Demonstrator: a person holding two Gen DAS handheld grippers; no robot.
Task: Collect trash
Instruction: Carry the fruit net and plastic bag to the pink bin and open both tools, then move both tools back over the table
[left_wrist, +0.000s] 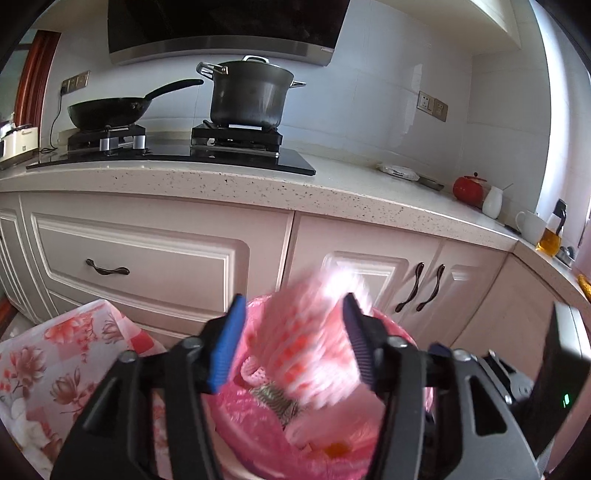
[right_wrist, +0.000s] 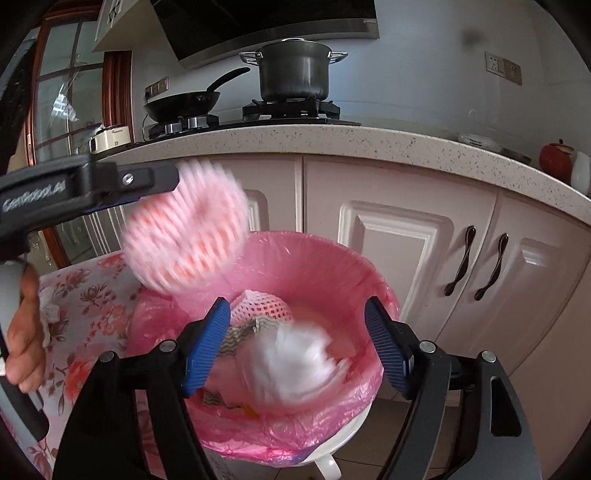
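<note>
- Hovering over a white bin (right_wrist: 334, 456) lined with a pink bag (right_wrist: 325, 258), both tools point down into its mouth.
- Left tool (left_wrist: 291, 339): jaws apart, a blurred pink foam net (left_wrist: 314, 343) between the blue pads (left_wrist: 225, 350); contact with the pads cannot be told through the blur.
- Same foam net seen from the right wrist (right_wrist: 184, 229): just off the tip of the left tool (right_wrist: 147, 181), above the near-left rim of the bag, smeared by motion.
- Right tool (right_wrist: 295, 347): jaws wide, pads clear of everything; a blurred white crumpled wad (right_wrist: 291, 365) below and between them, inside the bag.
- Further into the bin, ahead of the right tool: another pink foam net (right_wrist: 262, 306) and a zigzag-patterned scrap (right_wrist: 236, 336) lying in the liner.
- Left of both tools: a floral cloth (right_wrist: 92, 299) just beside the bin.
- A hand (right_wrist: 26, 332) grips the left tool's handle at the left edge of the right wrist view.
- Ahead and above: pale cabinet doors (left_wrist: 140, 254), a speckled table (left_wrist: 221, 181) carrying a hob with a black wok (left_wrist: 110, 110) and a lidded pot (left_wrist: 251, 96).
- Far right along the table: a red apple-shaped jar (left_wrist: 467, 188).
</note>
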